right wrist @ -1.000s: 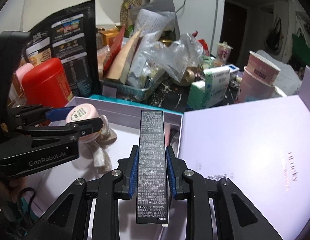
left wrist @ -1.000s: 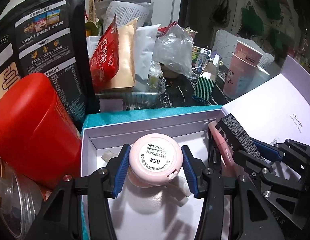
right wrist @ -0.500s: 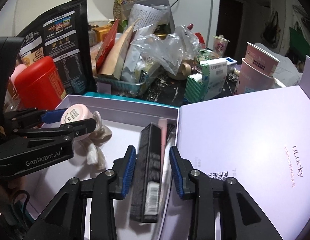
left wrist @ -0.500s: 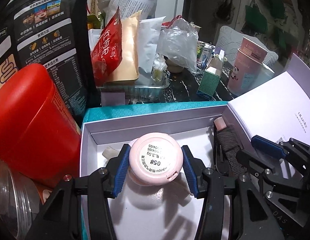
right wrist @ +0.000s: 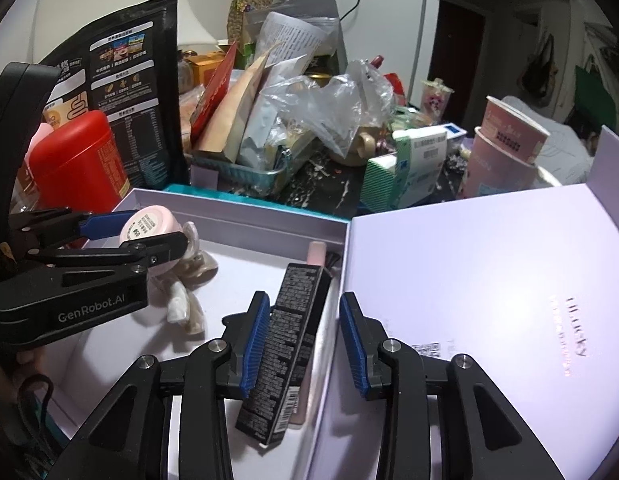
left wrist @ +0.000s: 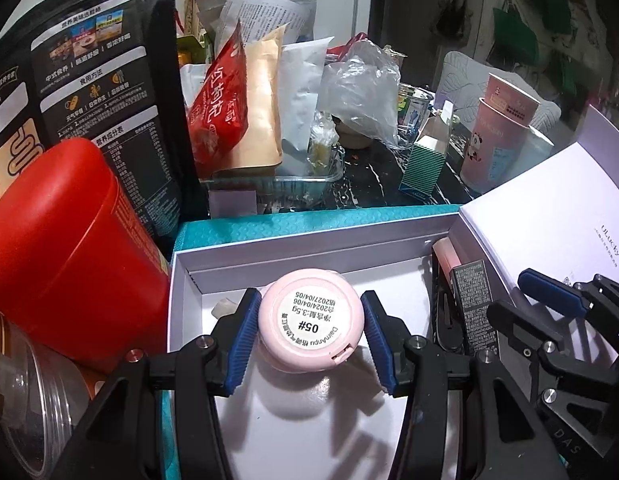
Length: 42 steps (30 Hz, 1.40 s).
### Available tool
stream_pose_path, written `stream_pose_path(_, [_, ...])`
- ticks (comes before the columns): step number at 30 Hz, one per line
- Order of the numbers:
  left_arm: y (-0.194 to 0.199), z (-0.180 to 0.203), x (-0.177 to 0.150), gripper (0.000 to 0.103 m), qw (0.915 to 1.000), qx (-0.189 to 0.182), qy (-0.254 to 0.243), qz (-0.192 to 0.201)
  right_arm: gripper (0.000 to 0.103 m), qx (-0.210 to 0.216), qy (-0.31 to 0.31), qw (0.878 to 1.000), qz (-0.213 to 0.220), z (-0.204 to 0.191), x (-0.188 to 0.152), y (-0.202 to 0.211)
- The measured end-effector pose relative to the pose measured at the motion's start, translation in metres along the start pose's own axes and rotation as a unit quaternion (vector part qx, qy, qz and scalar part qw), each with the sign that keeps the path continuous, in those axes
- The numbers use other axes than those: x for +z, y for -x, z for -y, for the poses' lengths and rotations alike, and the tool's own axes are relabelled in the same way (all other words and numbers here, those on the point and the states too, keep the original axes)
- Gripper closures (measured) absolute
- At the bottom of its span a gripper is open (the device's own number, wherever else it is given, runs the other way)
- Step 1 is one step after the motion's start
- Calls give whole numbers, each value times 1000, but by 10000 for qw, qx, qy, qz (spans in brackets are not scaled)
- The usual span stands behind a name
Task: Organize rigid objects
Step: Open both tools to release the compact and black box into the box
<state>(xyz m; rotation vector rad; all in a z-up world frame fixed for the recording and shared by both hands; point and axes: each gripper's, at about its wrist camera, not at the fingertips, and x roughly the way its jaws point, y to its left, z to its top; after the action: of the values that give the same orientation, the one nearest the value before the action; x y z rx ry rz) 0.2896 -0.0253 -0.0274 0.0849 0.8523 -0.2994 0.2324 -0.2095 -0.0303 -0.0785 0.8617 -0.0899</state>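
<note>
Round pink plastic compact [left wrist: 311, 326], label up, clamped between blue pads of left gripper [left wrist: 309, 334], held just above floor of open white cardboard box [left wrist: 293, 254]. Long black printed carton [right wrist: 287, 344] lying in box along its right wall, between parted pads of right gripper [right wrist: 303, 344], untouched on the right side; jaws just opened. Right wrist view alone reveals pearly hair clips [right wrist: 187, 294] beneath compact; left alone, clear plastic jar [left wrist: 27, 404].

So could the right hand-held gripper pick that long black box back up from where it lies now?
Probably yes. The right hand-held gripper has just opened, and the black box lies between its jaws in the white tray, nothing covering it. The lid sits close alongside.
</note>
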Motion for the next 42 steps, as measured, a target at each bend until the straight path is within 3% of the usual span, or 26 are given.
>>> stream_pose_path(15, [-1,3,2,48,9998,33,-29,-206,67,169,-67,9998,86,4,5,22])
stream_pose_path(17, [0,3,3,41,9997,45,-23,-220,67,179,-45,9998,90,3,5,24])
stream_pose_path(18, [1,3,3,31,9997,50,-22,-220,67,182,-41,9998,86,3,4,24])
stream_pose_path(19, [2,4,2,27,9998,54,-13,-201,67,187,-34,9998,82,3,4,25])
stream_pose_path(30, [21,7,4,27,9999,32,56,-122,67,166,-76,9997,186,8,5,40])
stream_pose_path(42, [70,16,6,27,9995,51,-40,296,64,230,-148,9985,482,9,4,80])
